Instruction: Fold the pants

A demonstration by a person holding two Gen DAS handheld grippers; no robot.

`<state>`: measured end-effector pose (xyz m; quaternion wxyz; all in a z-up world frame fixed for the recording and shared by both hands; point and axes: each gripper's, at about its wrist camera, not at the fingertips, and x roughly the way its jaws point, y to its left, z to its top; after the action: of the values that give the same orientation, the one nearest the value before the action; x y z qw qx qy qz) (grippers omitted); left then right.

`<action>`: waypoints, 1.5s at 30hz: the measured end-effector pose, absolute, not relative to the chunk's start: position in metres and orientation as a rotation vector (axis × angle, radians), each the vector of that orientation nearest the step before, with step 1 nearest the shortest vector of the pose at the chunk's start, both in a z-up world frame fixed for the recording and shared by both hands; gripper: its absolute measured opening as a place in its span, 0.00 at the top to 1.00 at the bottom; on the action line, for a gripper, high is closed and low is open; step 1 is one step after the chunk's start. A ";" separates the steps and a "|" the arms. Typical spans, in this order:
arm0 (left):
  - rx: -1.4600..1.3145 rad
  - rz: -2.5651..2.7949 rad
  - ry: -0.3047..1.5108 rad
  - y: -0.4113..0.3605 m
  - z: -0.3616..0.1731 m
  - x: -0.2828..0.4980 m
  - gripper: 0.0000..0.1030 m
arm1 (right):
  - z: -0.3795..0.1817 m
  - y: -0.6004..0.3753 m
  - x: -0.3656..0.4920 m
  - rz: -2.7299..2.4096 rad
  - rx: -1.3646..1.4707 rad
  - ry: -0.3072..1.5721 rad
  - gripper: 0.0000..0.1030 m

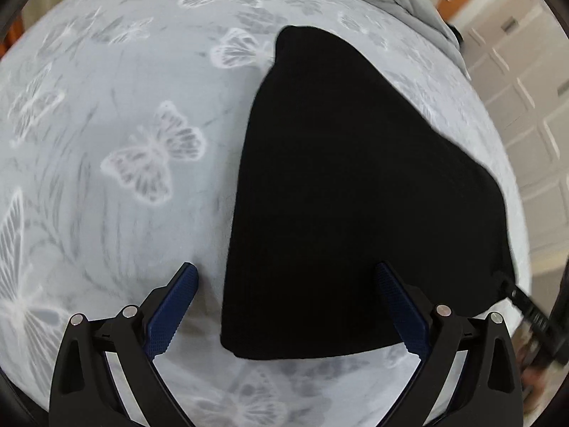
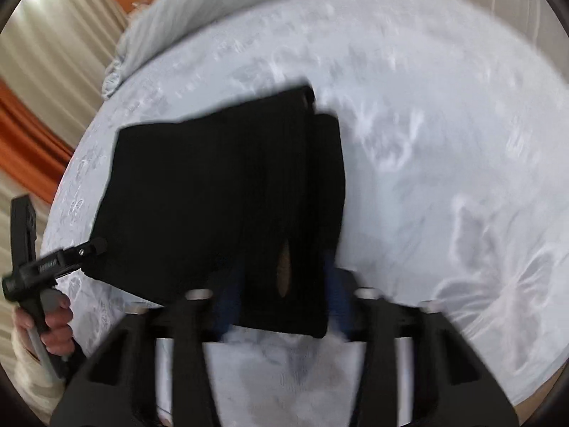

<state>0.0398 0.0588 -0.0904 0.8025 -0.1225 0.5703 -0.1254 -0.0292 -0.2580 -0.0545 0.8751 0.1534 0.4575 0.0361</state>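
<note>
Pants (image 1: 355, 206) lie folded on the butterfly-print bedspread (image 1: 124, 124), dark and flat. Your left gripper (image 1: 288, 306) is spread wide over their near edge, one finger on the bedspread just beside them, the other above the cloth, gripping nothing. Your right gripper (image 2: 281, 306) straddles a near flap of the pants (image 2: 213, 195) — through the blur, you cannot tell whether it pinches. Only the right view shows your left hand (image 2: 53, 323) on its handle.

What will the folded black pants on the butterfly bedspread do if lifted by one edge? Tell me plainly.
The folded black pants would probably droop and unfold, since the soft layers lie stacked and offset in the right wrist view. They look light for their size. On the pale butterfly-print bedspread, pushing would likely bunch them rather than slide them.
</note>
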 end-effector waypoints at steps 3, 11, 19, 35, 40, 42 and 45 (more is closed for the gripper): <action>-0.245 -0.257 1.139 0.063 -0.070 0.037 0.05 | -0.033 -0.265 -0.044 0.177 0.371 0.856 0.78; -0.274 -0.250 1.206 0.066 -0.087 0.041 0.05 | -0.067 -0.296 -0.039 0.046 0.458 1.000 0.33; -0.332 -0.326 1.245 0.055 -0.102 0.046 0.05 | -0.115 -0.293 -0.013 0.184 0.746 1.163 0.19; -0.441 -0.495 1.235 0.062 -0.076 0.022 0.71 | -0.104 -0.280 -0.078 0.247 0.793 1.043 0.63; -0.539 -0.441 1.317 0.072 -0.112 0.026 0.34 | -0.121 -0.288 -0.069 0.228 0.914 1.071 0.38; -0.616 -0.454 1.326 0.075 -0.117 0.034 0.23 | -0.122 -0.284 -0.065 0.230 0.918 1.064 0.28; -0.698 -0.442 1.306 0.074 -0.122 0.043 0.15 | -0.120 -0.274 -0.056 0.213 0.877 1.046 0.27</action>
<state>0.0433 0.0744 -0.1216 0.7161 -0.3151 0.5900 -0.1995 -0.0564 -0.2743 -0.1203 0.7709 0.4045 0.4822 0.0980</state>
